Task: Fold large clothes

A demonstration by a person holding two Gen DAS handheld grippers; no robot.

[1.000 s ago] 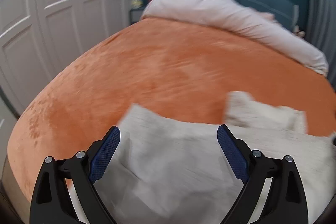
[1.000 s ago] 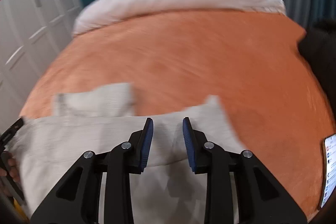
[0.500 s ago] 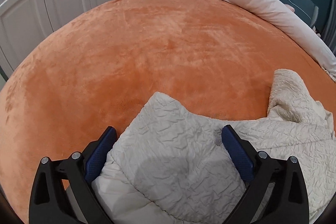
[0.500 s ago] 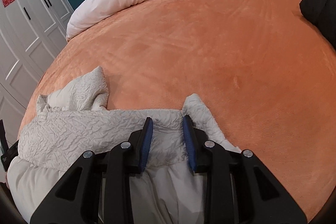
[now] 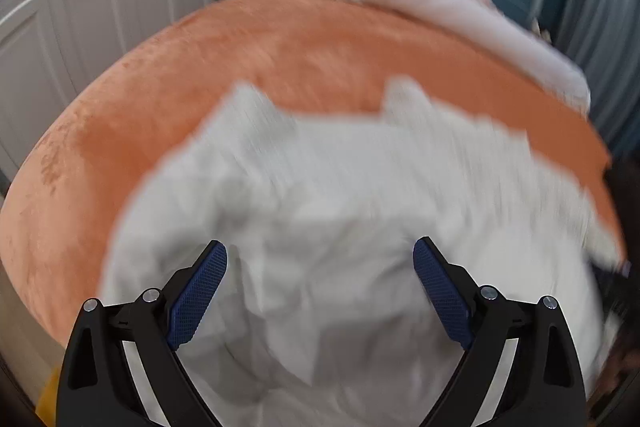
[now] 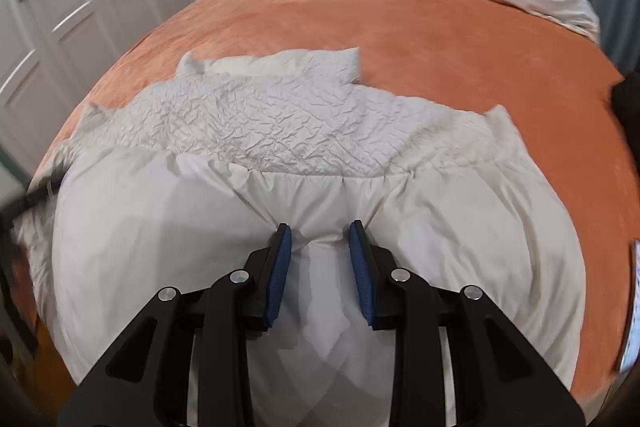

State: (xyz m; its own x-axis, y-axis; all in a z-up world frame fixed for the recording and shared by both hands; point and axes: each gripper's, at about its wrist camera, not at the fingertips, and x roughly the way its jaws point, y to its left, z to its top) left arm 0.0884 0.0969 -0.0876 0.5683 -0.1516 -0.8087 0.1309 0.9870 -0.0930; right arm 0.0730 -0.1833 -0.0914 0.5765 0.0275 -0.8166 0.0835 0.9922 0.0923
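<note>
Pinching a fold of the cream garment (image 6: pixel 312 187) on the orange bed (image 6: pixel 460 39), right tongs (image 6: pixel 320 259) grip; left tongs (image 5: pixel 320 283) gape wide, empty.

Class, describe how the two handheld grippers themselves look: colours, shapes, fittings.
The left gripper and right gripper look alike: black angular finger arms with triangular cut-outs, round silver bolts at the pivots, and blue finely textured pads on the fingers' inner faces. No cables or sleeves show.
</note>
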